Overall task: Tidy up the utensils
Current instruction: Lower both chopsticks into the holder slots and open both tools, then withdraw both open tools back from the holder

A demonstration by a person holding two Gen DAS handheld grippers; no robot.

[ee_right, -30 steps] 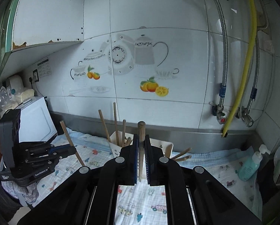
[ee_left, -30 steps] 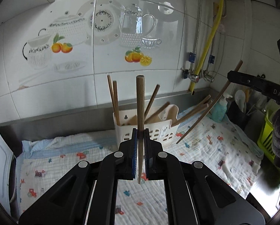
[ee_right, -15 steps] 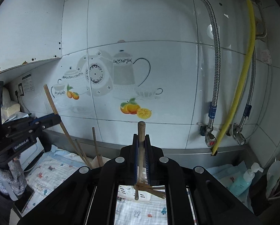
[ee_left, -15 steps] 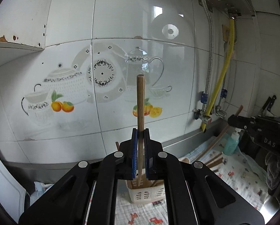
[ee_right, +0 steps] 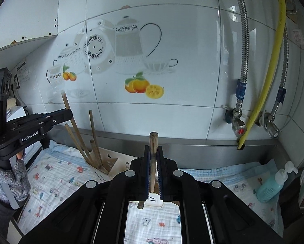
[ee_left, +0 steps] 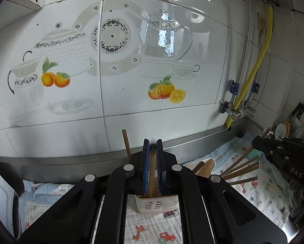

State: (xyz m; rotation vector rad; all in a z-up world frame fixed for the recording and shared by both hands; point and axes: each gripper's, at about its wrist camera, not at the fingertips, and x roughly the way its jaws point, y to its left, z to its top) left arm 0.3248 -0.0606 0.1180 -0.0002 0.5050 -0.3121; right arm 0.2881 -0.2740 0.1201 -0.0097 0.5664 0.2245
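Compared with half a second ago, the left chopstick (ee_left: 152, 174) has gone down: before, it stood high above the left gripper (ee_left: 152, 168), and now its top is level with the pad tips, while its lower end enters the white utensil holder (ee_left: 152, 203). The left gripper looks slightly loosened around this stick, but it is not sure if the blue pads still touch it. The right gripper (ee_right: 153, 172) is clamped on the right chopstick (ee_right: 153, 158), which stands upright between the pads with its round top above them and its thin end reaching down toward the holder rim (ee_right: 155, 199); earlier the holder was lower in this view and now it is just under the pads. The left view shows several chopsticks (ee_left: 241, 172) leaning out of the holder to the right and the right gripper beside them. The right view shows instead the left gripper (ee_right: 66, 117) from the side, with a stick (ee_right: 74, 126) passing slanted through its tip into the holder's left compartment, and a blue soap bottle (ee_right: 272, 187) on the patterned cloth (ee_right: 56, 179) at right.
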